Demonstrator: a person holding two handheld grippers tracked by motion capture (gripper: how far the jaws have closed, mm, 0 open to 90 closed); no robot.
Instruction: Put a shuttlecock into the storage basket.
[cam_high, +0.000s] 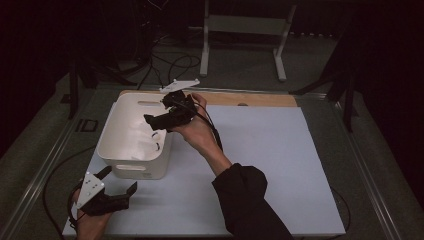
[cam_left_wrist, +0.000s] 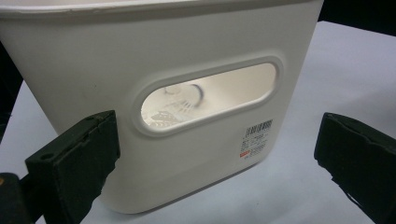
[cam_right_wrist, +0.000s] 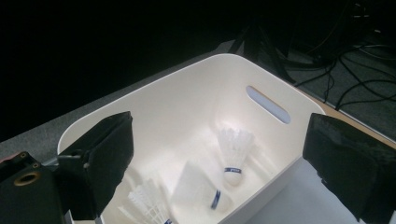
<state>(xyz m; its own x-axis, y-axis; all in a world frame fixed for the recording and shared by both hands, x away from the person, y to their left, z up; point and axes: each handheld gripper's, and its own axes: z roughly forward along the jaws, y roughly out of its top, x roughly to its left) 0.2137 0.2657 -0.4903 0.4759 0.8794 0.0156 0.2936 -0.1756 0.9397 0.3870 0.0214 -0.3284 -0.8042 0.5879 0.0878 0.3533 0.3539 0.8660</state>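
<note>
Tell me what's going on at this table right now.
A person is putting shuttlecocks into a white bin on the table. The right gripper hangs over the bin with its jaws wide open and nothing between them; three shuttlecocks lie inside on the bottom. The left gripper waits open just in front of the bin's near wall, by its handle slot, not touching it.

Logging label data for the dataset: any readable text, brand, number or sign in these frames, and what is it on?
No text can be read.
Sticker on the white bin, below its handle slot: a barcode and small print with a red mark, too small and blurred to read.
Shuttlecocks inside the bin: blue bands, no legible lettering.
</note>
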